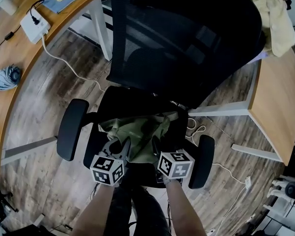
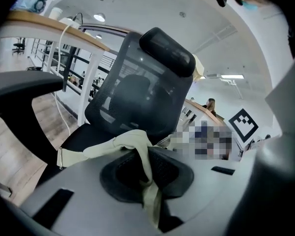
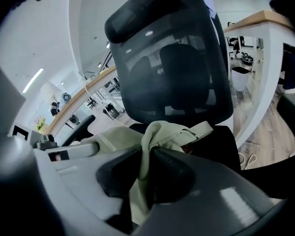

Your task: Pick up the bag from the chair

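fabric sits between both pairs of jaws. our left gripper (image 2: 146,173) is closed on a pale olive fold of the bag (image 2: 122,144), which runs down between its 2 dark pads. our right gripper (image 3: 145,173) is closed the same way on another bunched fold of that bag, with a strap and buckle (image 3: 199,130) just beyond it. from the head view the bag lies crumpled at the front of the seat (image 1: 119,101), pulled up between the 2 grippers. we cannot tell what is inside it, since the cloth folds over its mouth.

the seat belongs to a black chair (image 1: 186,38) with a mesh back and 2 padded armrests (image 1: 71,129), one on either side of the bag. the chair stands on a wood-plank floor (image 1: 44,97).

a white cable (image 1: 71,68) trails across the boards to a white power strip (image 1: 34,26) on the curved wooden desk (image 1: 7,53) at our left. a second desk (image 1: 280,97) at our right carries a pale yellow cloth (image 1: 272,14).
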A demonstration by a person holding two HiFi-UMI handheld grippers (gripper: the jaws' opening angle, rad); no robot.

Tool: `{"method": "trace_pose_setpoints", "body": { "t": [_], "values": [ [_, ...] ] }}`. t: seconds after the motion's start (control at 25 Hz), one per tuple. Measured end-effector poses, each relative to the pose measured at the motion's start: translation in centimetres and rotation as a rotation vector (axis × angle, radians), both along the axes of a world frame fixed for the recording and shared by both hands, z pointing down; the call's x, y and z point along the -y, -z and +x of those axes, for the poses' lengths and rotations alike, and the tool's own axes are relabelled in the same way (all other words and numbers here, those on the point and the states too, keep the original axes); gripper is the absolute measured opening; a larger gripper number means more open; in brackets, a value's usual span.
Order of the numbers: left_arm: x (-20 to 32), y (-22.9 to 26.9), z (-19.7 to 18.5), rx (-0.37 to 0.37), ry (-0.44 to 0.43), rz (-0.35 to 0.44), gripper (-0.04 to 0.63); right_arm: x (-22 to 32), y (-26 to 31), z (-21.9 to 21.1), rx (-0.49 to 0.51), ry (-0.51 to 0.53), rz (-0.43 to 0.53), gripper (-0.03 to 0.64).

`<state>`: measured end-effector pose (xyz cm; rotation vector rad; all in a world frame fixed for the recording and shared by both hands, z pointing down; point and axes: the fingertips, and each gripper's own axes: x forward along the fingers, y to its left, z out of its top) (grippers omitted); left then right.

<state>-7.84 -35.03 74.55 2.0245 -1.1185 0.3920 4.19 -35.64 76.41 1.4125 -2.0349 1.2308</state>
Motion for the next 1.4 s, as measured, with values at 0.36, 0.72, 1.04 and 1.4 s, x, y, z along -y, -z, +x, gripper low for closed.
{"method": "trace_pose_setpoints", "body": {
  "t": [0.36,0.72,1.04,1.4],
  "values": [
    [0.0,2.8,-1.4,-0.003,0.071,0.049,0.018,-0.8,4.9,-0.1,0.054,0.030,0.171,0.057],
    [-0.6,5.5,-2.0,-0.009,0.089,0.076,0.018,-1.7,8.9,-0.2,0.076,0.027,0.260,0.055],
    [-1.8,9.1,-1.6,-0.023,0.081,0.119,0.017,-3.2,13.0,-0.1,0.125,0.005,0.295,0.054],
    [-2.4,14.4,-2.4,-0.016,0.061,0.179,0.017,-4.5,18.6,-0.8,0.169,0.016,0.346,0.053]
  ]
}}
